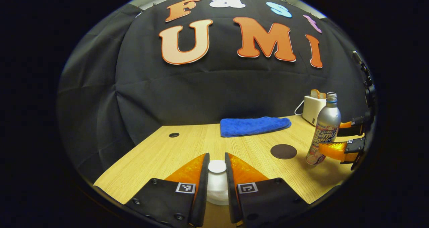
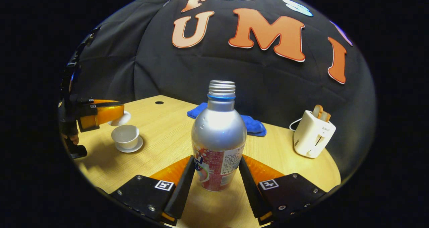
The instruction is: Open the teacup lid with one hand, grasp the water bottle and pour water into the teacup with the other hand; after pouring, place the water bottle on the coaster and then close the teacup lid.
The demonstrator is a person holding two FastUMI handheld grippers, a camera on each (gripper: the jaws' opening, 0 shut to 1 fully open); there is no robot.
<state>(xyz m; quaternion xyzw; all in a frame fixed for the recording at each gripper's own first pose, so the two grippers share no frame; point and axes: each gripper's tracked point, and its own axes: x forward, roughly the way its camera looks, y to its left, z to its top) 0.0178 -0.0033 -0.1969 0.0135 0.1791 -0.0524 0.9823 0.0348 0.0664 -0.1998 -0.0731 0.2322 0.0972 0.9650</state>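
Above the wooden table (image 2: 161, 121), the left gripper (image 1: 217, 174) is held level with its two fingers pinching the white teacup lid (image 1: 217, 182) by its knob. From the right gripper view, the lid hangs clear of the open teacup (image 2: 125, 136), which sits on its saucer (image 2: 131, 147) just below. The right gripper (image 2: 217, 174) reaches forward, both fingers pressed against the sides of the water bottle (image 2: 218, 134). That bottle is silver, uncapped, with a printed label around its lower half, and looks slightly tilted in the left gripper view. A dark round coaster (image 1: 283, 151) lies on the table near the bottle.
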